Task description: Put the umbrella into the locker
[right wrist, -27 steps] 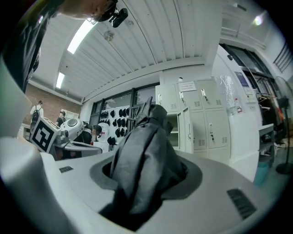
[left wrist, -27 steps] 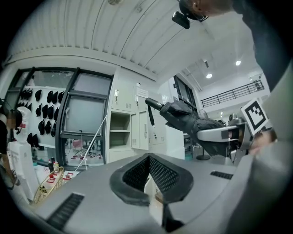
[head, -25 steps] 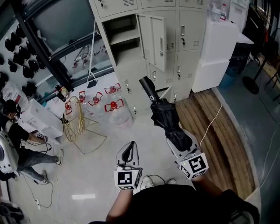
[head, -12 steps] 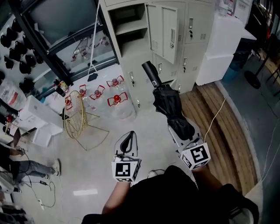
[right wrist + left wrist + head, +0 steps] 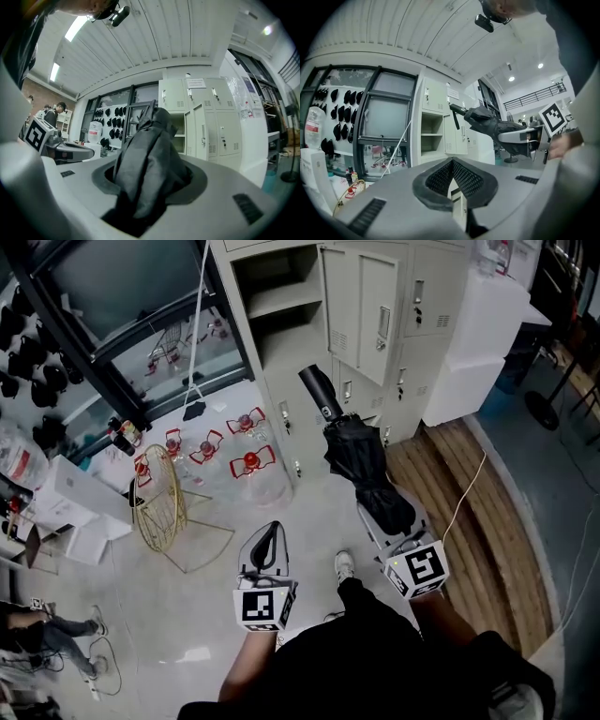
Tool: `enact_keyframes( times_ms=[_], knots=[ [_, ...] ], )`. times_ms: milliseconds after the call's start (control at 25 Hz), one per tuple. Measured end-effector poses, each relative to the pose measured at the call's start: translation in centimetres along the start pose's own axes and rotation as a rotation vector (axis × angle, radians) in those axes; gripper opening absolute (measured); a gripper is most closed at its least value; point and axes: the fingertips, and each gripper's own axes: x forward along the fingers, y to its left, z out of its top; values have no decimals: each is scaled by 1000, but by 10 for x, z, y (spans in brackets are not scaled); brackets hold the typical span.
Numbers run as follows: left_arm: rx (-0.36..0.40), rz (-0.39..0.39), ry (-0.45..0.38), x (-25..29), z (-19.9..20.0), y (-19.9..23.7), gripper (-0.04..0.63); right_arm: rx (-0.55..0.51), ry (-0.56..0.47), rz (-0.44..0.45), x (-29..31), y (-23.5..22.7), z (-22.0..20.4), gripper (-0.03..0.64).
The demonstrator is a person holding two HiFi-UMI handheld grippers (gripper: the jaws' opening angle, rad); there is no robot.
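The black folded umbrella (image 5: 358,460) lies at the frame's centre. Its fabric end is clamped between the partly spread jaws of the right gripper (image 5: 392,526), and its handle (image 5: 319,393) points toward the upper centre. There the beige locker (image 5: 281,371) stands with its door (image 5: 361,301) swung open; the umbrella is outside it. The left gripper (image 5: 269,554), at lower centre, has its jaws together on nothing. A gold wire basket (image 5: 155,498) stands at the left.

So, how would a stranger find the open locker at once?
Find the bank of cream metal lockers beside the big dark-framed window. The open locker is in the column nearest that window and has one shelf inside. It alone has its door swung out; the doors around it are shut.
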Motion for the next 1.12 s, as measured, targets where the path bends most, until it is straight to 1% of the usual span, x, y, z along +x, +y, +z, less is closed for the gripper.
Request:
enact_keyframes(
  times_ms=[160,360,560,720,960,1120],
  knots=[
    [-2,14,10,32,-3,16,-3,5,-3,8,35,-15,-2,219],
    [-7,46,20,75,-1,33,-3,-3,2,44,82,-38,-4,218],
    [-6,81,7,122,11,49,-3,11,33,78,125,-66,-16,219],
    [-16,91,-10,156,18,59,-3,20,33,85,155,-87,-22,219],
    [-18,138,7,197,14,74,-3,36,53,102,198,-117,-28,219],
    [0,149,5,216,19,81,-3,27,51,90,228,-130,-22,219]
  ],
)
